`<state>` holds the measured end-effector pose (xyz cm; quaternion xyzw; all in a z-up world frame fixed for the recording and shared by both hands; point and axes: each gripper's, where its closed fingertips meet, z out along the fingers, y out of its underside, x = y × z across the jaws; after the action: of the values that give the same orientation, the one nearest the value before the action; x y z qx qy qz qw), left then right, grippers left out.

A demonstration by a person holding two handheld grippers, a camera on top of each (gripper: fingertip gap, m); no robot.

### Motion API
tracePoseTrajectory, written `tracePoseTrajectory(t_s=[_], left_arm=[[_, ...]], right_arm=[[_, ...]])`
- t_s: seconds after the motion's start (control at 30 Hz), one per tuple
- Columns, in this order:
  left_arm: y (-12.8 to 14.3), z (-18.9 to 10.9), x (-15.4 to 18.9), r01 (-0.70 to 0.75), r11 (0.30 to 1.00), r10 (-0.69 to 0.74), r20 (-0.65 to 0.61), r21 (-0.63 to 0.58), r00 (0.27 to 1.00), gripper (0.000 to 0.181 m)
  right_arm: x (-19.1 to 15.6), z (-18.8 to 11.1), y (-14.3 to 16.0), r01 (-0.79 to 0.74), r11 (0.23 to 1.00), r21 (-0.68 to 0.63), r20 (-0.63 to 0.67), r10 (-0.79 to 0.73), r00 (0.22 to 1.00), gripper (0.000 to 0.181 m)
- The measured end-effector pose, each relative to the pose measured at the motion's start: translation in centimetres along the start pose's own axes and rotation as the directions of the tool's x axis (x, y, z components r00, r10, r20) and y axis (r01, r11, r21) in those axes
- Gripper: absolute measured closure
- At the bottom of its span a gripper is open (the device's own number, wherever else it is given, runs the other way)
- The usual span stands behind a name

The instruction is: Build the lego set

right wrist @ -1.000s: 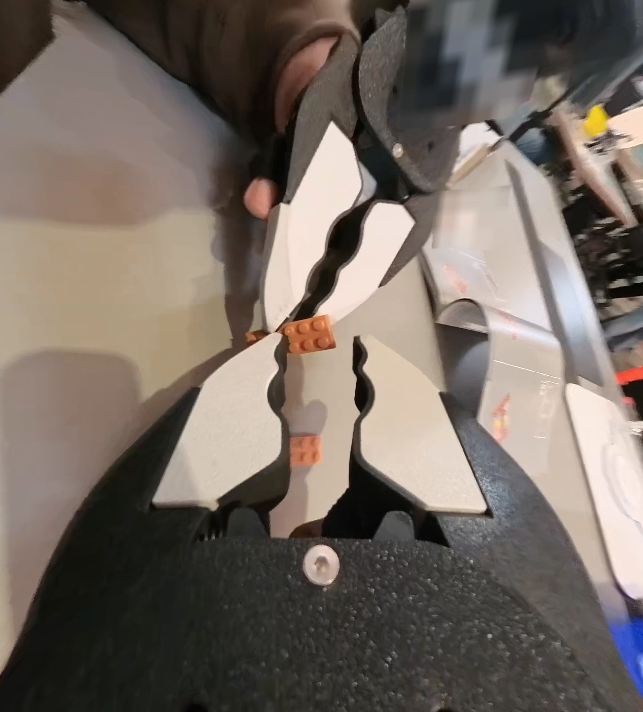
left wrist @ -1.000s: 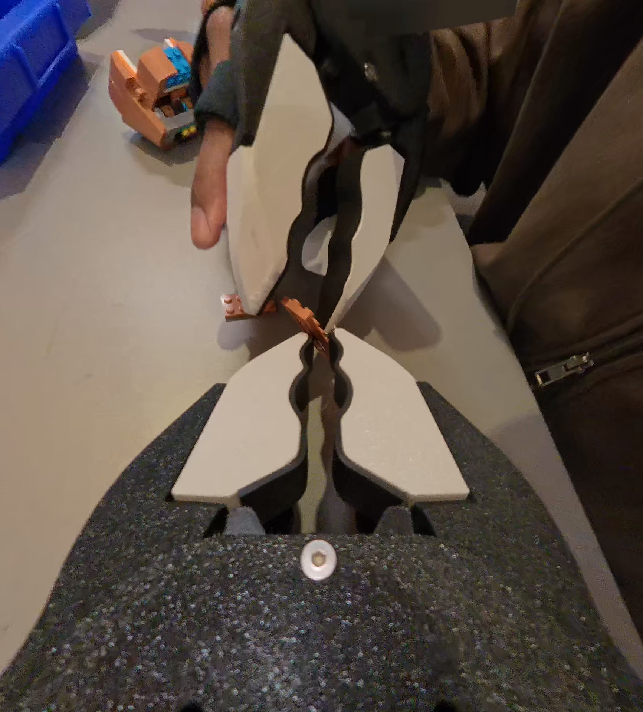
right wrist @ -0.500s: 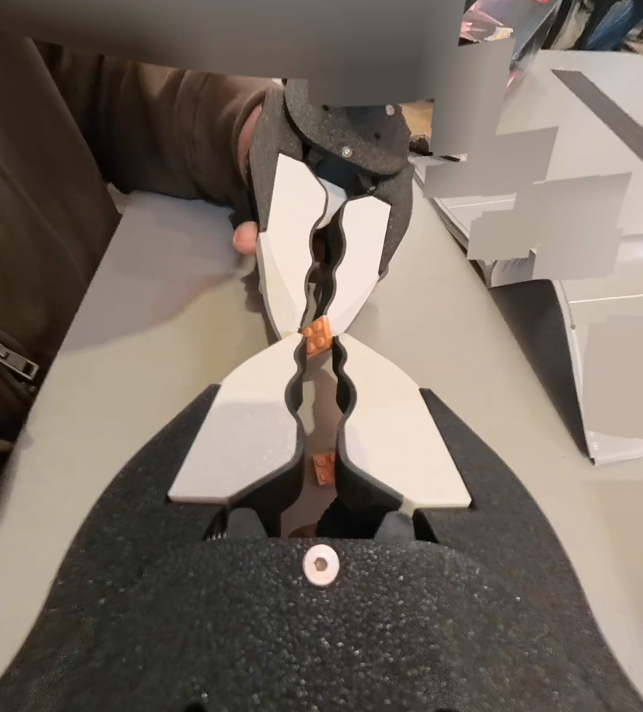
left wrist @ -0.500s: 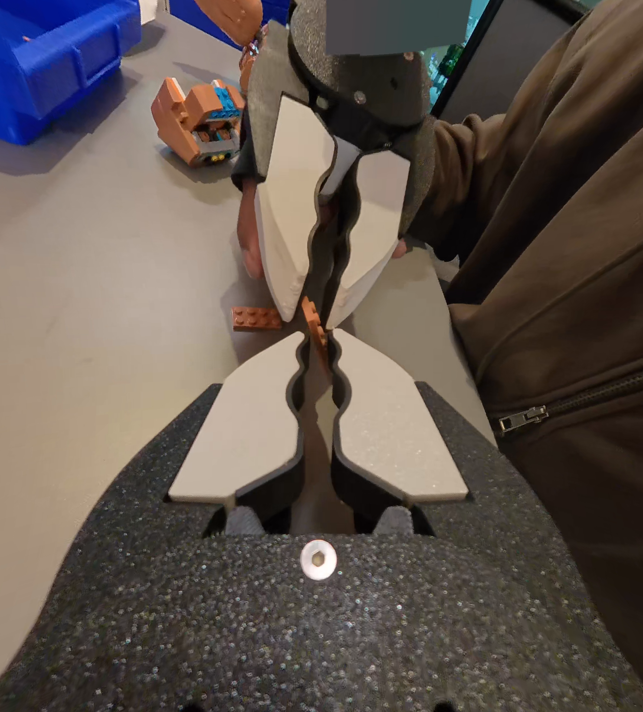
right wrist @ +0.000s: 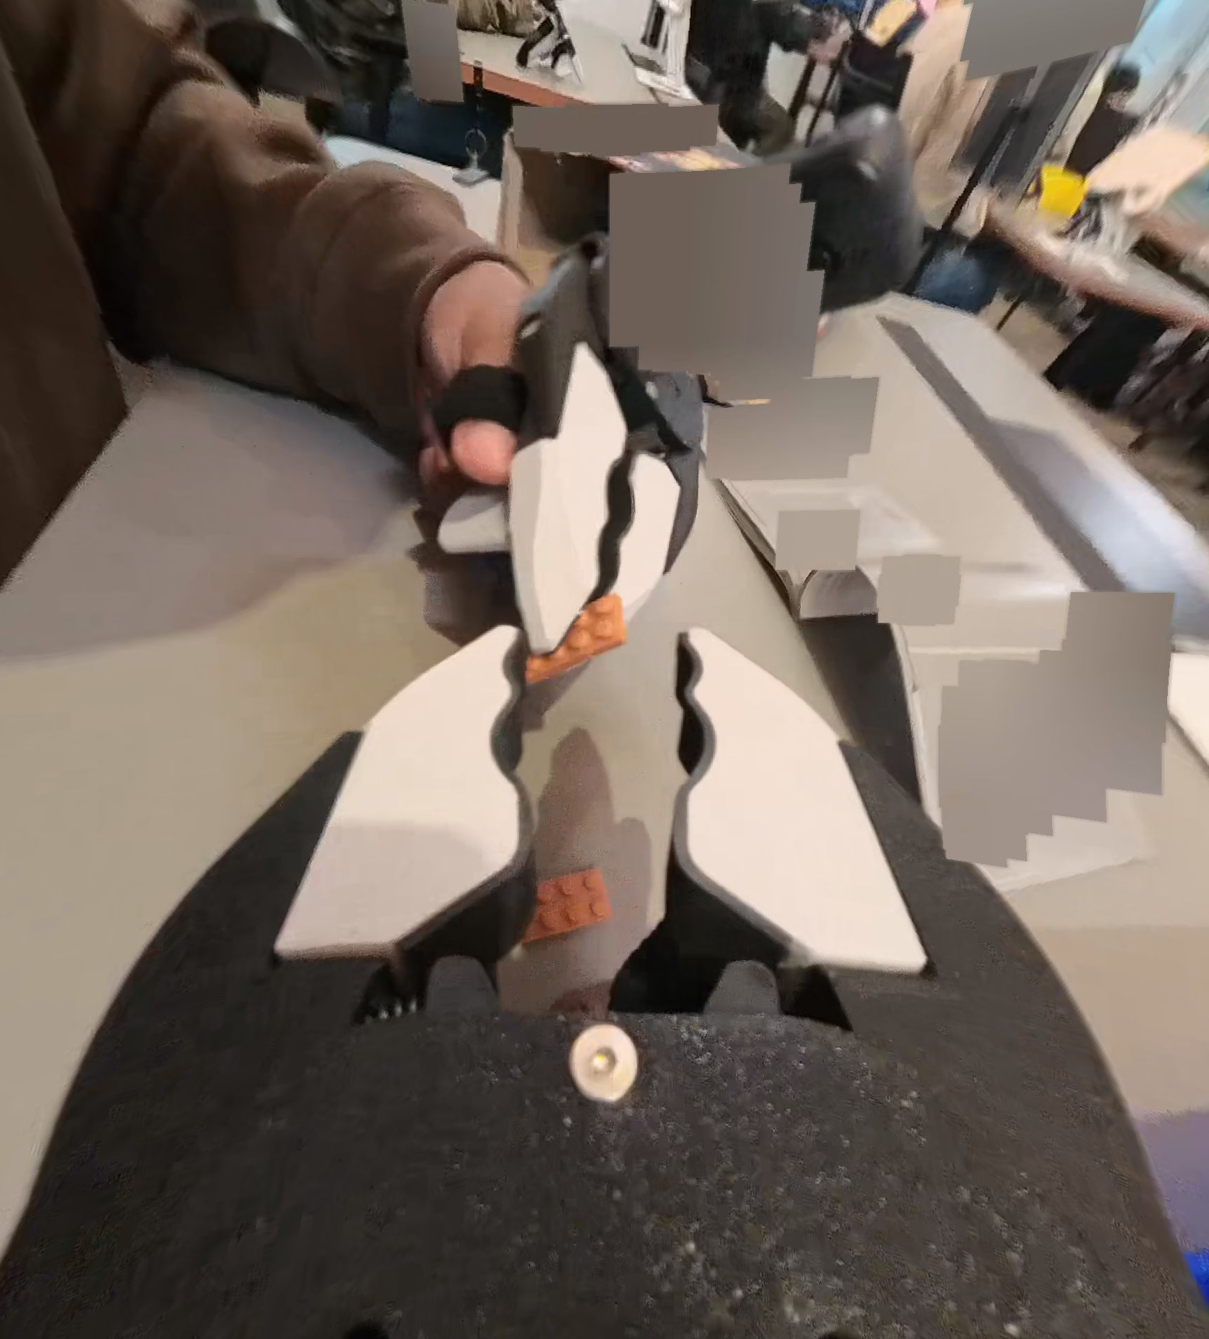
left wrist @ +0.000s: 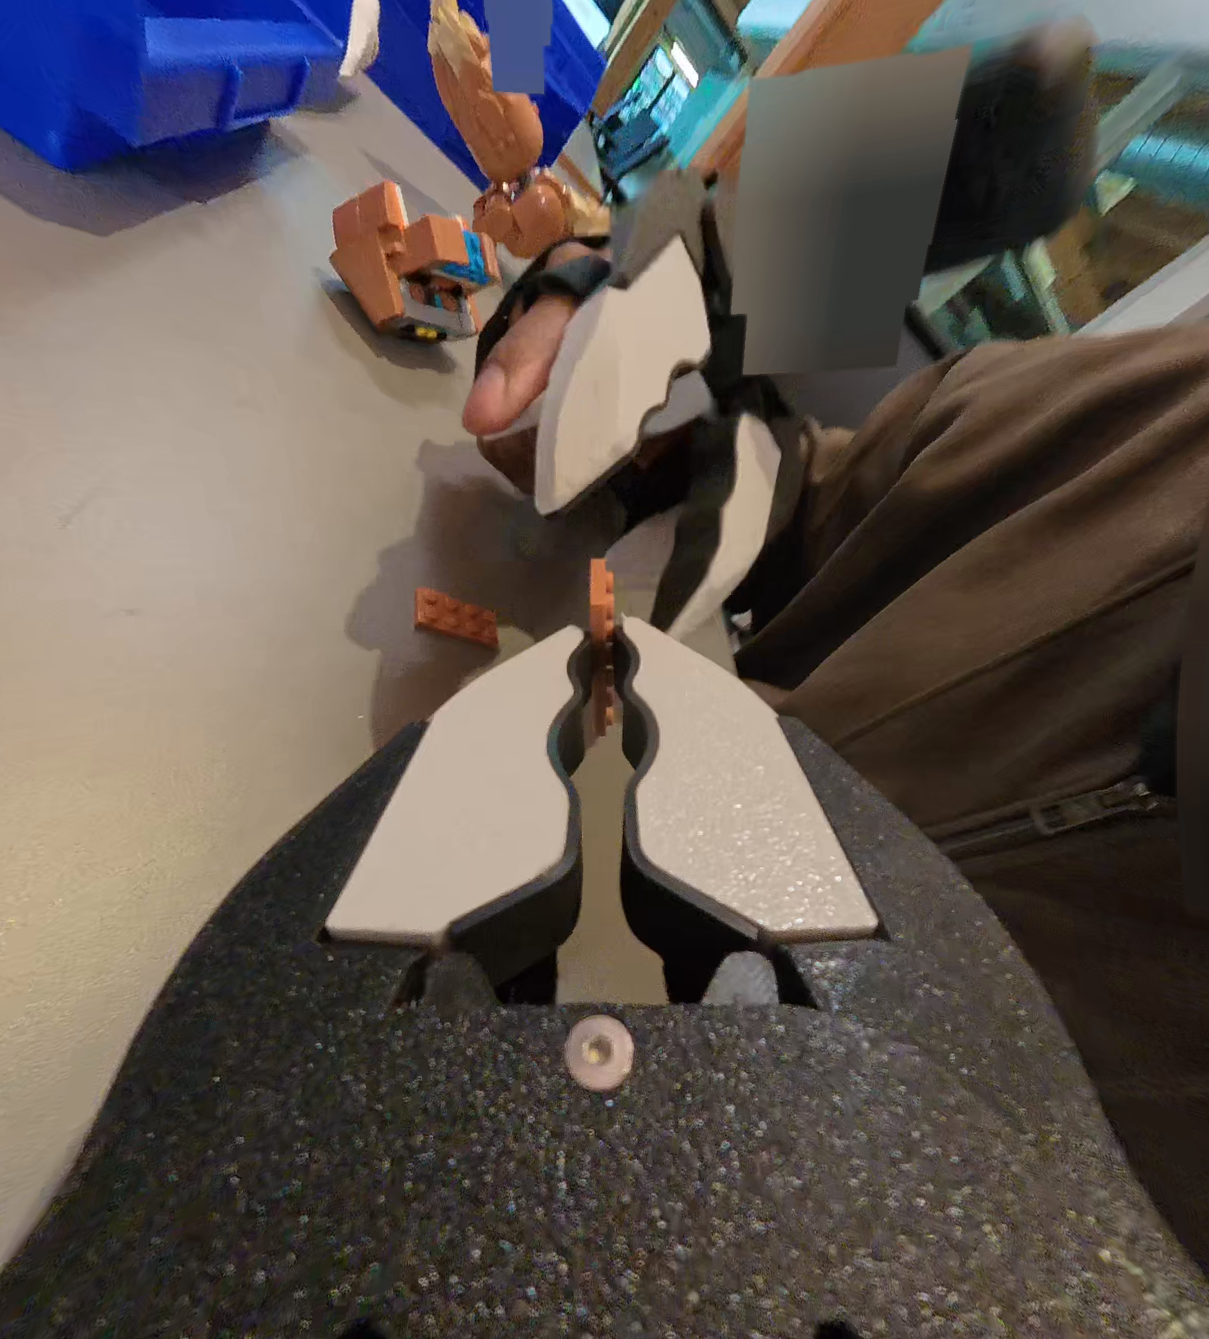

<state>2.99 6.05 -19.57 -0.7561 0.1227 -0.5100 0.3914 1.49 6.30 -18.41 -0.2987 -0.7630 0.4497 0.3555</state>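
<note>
Left wrist view: camera mounted behind the left gripper, close above the grey worktop, facing the right gripper and blue bins beyond. Right wrist view: opposed, facing the left gripper. Shared: orange plate.

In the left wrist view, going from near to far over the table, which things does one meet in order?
Left gripper holding an orange plate → loose orange plate on the table → right gripper → partly built lego model → blue bins.
</note>
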Motion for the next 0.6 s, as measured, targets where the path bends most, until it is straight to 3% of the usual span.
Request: tracePoseTrajectory(t_s=[0.1, 0.27, 0.6], left_arm=[[-0.6, -0.3, 0.4, 0.080, 0.996, -0.078, -0.061, 0.042, 0.995, 0.176], [-0.8, -0.2, 1.3, 0.157, 0.986, -0.147, -0.149, 0.059, 0.978, 0.177], [-1.0, -0.2, 1.6, 0.192, 0.979, -0.178, -0.186, 0.064, 0.966, 0.176]], right_arm=[[-0.8, 0.4, 0.5, 0.137, 0.990, -0.041, 0.001, -0.137, 0.991, 0.124], [-1.4, 1.0, 0.8, 0.359, 0.930, -0.081, -0.057, -0.364, 0.930, 0.119], [-1.0, 0.8, 0.4, 0.403, 0.912, -0.074, -0.097, -0.408, 0.908, 0.124]])
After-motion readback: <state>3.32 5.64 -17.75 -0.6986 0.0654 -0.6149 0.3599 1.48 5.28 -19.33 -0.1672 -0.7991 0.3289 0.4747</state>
